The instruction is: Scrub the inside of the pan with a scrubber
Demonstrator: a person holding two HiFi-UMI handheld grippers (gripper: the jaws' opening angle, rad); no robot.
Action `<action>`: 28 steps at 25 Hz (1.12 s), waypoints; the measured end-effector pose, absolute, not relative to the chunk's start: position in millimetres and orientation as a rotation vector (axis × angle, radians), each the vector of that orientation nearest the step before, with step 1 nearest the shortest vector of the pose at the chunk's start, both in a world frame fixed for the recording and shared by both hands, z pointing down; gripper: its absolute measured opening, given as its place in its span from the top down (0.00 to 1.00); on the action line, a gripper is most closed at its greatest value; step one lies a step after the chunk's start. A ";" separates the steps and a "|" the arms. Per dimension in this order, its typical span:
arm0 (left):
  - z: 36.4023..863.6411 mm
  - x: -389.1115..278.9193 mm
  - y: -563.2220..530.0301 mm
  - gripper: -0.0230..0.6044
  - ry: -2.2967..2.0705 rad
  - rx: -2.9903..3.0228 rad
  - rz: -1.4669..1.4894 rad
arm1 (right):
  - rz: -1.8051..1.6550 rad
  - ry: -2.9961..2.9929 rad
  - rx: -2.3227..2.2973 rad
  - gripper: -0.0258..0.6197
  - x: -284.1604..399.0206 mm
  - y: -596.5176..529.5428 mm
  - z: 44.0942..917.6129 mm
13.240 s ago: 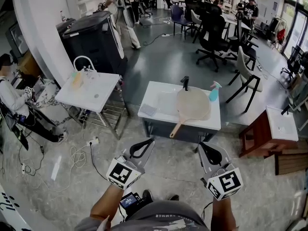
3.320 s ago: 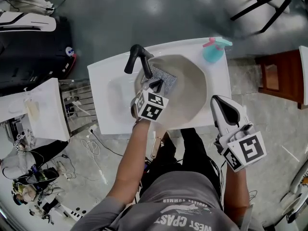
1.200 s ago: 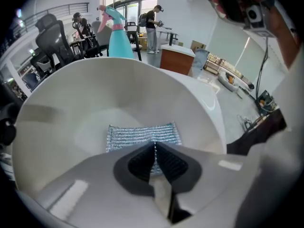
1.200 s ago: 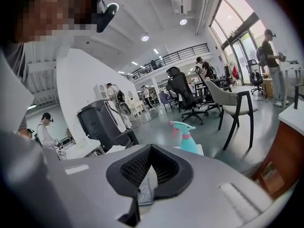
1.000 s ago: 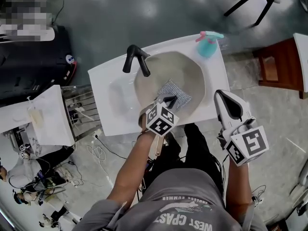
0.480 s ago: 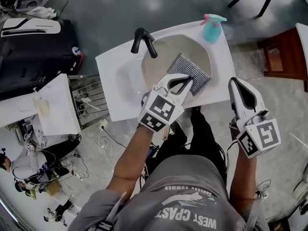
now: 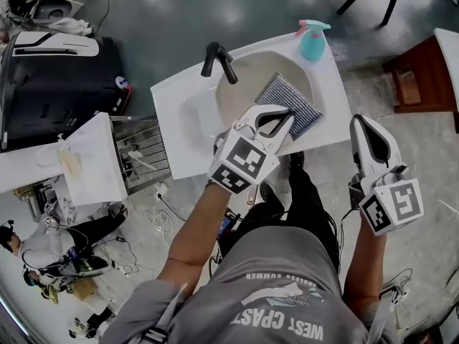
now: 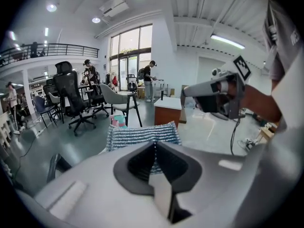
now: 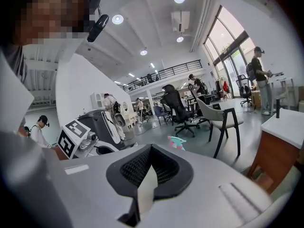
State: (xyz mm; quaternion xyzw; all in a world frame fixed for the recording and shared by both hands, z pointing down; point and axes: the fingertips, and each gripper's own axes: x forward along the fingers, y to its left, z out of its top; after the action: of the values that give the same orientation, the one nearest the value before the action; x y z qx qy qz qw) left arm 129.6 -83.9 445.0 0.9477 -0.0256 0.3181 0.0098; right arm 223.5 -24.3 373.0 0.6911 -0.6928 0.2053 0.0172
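The beige pan (image 7: 240, 81) lies in the white sink (image 7: 188, 117), its handle hidden under my left arm. My left gripper (image 7: 285, 122) hangs well above the pan's near rim, shut on one edge of the grey-blue striped scrubber (image 7: 290, 102). The left gripper view shows the scrubber (image 8: 142, 136) sticking out past the closed tips of the left gripper (image 8: 153, 144), clear of the pan. My right gripper (image 7: 366, 129) is held off the sink's right front corner, shut with nothing in it. In its own view the right gripper (image 9: 150, 149) points over the room.
A black faucet (image 7: 219, 59) stands at the sink's back rim, and a teal spray bottle (image 7: 312, 40) at its back right corner. A second white table (image 7: 90, 160) is to the left, a brown stool (image 7: 416, 70) to the right. Office chairs (image 9: 223, 120) stand beyond.
My left gripper has lifted the scrubber up off the pan's inside, toward the camera. The right gripper has risen a little and drifted right.
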 end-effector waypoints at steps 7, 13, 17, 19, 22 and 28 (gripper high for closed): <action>473.1 174.2 -54.6 0.94 0.057 2.962 1.040 | 0.663 -2.047 2.263 0.96 258.5 13.3 386.1; 514.6 216.0 -33.5 0.94 0.190 2.911 1.091 | 0.723 -1.923 2.360 0.96 290.3 44.8 407.2; 548.7 237.6 -18.3 0.94 0.261 2.863 1.141 | 0.751 -1.880 2.391 0.96 304.4 56.9 420.3; 565.2 245.4 -11.2 0.94 0.288 2.837 1.173 | 0.764 -1.864 2.401 0.96 309.8 61.4 426.1; 587.6 254.1 -0.5 0.94 0.331 2.797 1.223 | 0.790 -1.841 2.410 0.96 316.0 67.9 435.5; 624.2 266.8 11.2 0.94 0.373 2.731 1.302 | 0.826 -1.822 2.410 0.96 324.5 70.6 451.7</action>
State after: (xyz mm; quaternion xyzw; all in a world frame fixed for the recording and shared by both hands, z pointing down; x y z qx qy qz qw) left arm 266.8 11.2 624.2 0.8950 0.1221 0.4266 0.0466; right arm 324.5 70.6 451.7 0.7694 -0.5818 0.2636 0.0049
